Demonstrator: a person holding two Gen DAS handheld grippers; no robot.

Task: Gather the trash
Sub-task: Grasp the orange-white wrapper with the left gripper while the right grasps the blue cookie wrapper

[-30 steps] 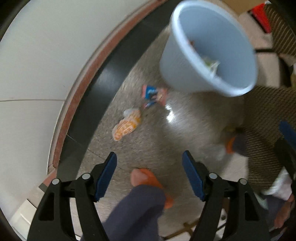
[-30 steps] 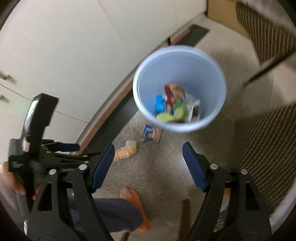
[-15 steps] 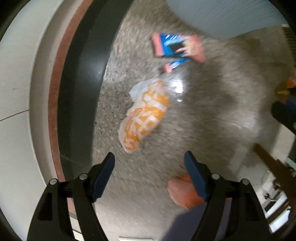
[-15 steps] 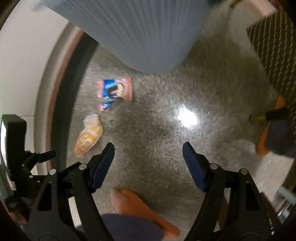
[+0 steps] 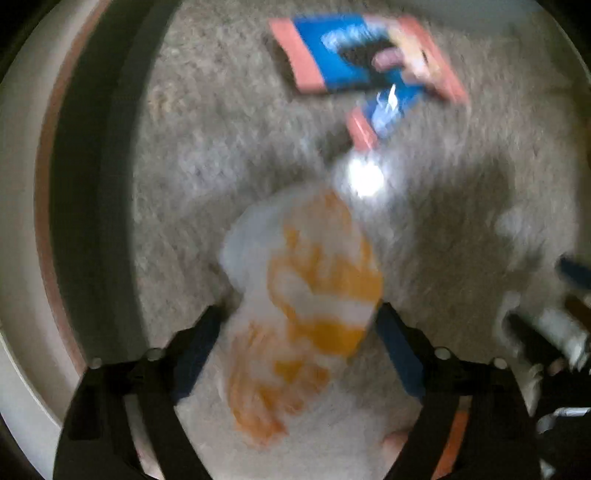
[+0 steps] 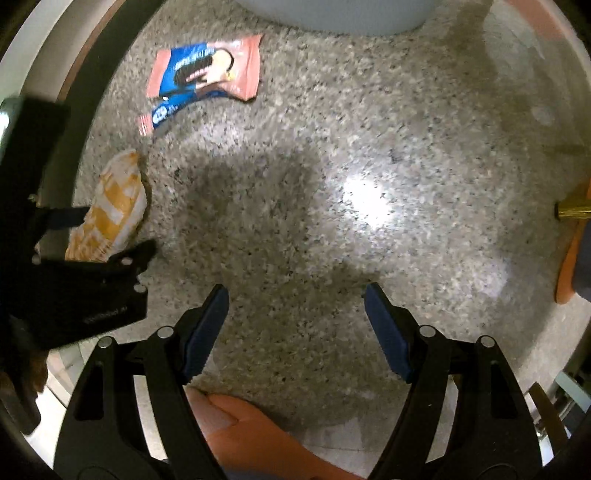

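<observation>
An orange-and-white snack bag (image 5: pixel 306 310) lies on the speckled floor, between the open fingers of my left gripper (image 5: pixel 299 332); the view is blurred. It also shows in the right wrist view (image 6: pixel 110 210), with the left gripper (image 6: pixel 96 236) around it. A pink-and-blue cookie wrapper (image 5: pixel 362 59) lies beyond it, with a small blue wrapper (image 5: pixel 384 110) beside it. Both show in the right wrist view, the cookie wrapper (image 6: pixel 207 74) and the small wrapper (image 6: pixel 162 114). My right gripper (image 6: pixel 295 325) is open and empty above bare floor.
The light blue bin's base (image 6: pixel 332 14) is at the top edge of the right wrist view. A dark baseboard (image 5: pixel 92 184) and white wall run along the left. An orange slipper (image 6: pixel 258 435) is under the right gripper; another slipper (image 6: pixel 569 258) is at the right.
Both grippers have dropped toward the floor. The left gripper has closed in on the orange-and-white bag, which now sits between its fingers. The bin has slid out of view at the top.
</observation>
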